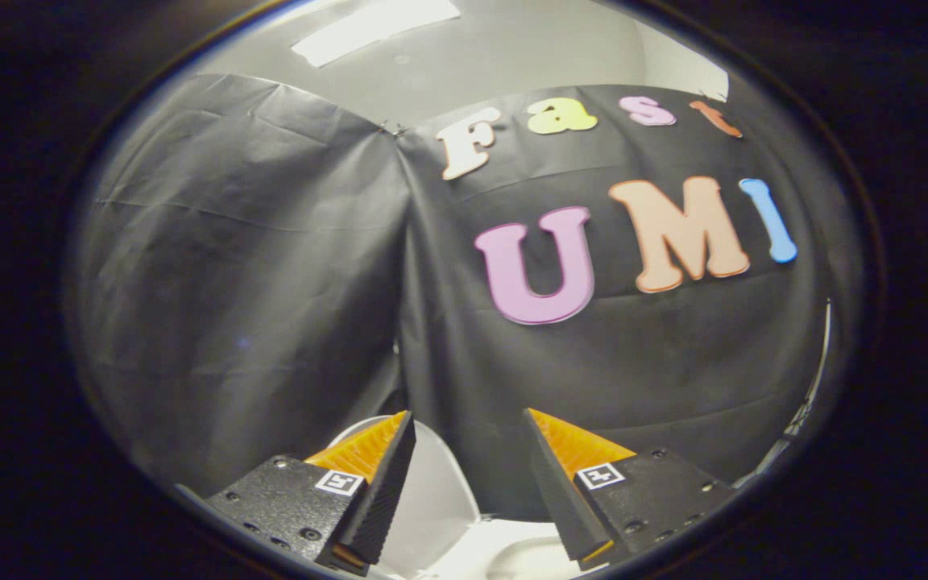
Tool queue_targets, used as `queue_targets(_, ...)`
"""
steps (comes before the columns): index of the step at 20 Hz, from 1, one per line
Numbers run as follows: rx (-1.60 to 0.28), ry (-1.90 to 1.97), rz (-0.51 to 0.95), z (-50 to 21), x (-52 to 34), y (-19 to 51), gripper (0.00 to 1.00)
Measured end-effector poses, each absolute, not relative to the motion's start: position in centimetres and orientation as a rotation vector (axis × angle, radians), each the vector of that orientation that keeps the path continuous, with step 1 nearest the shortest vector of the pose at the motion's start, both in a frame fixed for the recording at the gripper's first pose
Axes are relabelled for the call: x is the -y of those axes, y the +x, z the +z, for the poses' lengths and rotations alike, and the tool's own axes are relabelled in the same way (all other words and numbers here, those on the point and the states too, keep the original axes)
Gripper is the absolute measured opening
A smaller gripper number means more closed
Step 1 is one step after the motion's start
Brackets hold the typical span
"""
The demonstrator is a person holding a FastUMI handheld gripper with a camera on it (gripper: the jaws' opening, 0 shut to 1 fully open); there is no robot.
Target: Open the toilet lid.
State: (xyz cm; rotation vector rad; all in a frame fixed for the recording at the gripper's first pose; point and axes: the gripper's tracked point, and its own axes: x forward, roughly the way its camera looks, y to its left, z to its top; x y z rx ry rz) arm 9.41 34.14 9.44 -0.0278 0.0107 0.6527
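Observation:
The white toilet lid [428, 483] stands raised, leaning back toward the black cloth wall, its rounded top edge showing behind and between my fingers. Below it, low between the fingers, a patch of the white toilet seat or bowl [504, 552] shows. My gripper [468, 419] is open, its two fingers spread apart with nothing held between them. The left finger overlaps the lid's left part in the view; whether it touches the lid I cannot tell.
The black cloth wall [271, 258] hangs close ahead, with a fold where two sheets meet. Above it is a pale ceiling with a bright light strip [375, 24]. A thin pale edge [814, 387] runs down beyond the right finger.

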Motion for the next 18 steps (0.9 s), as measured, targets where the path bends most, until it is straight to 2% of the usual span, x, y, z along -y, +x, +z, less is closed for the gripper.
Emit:
queue_targets(9,0.007,-0.014,0.461,9.8,-19.8,13.0,0.81)
queue_targets(18,0.138,0.012,0.385,11.1,-6.8,10.8,0.75)
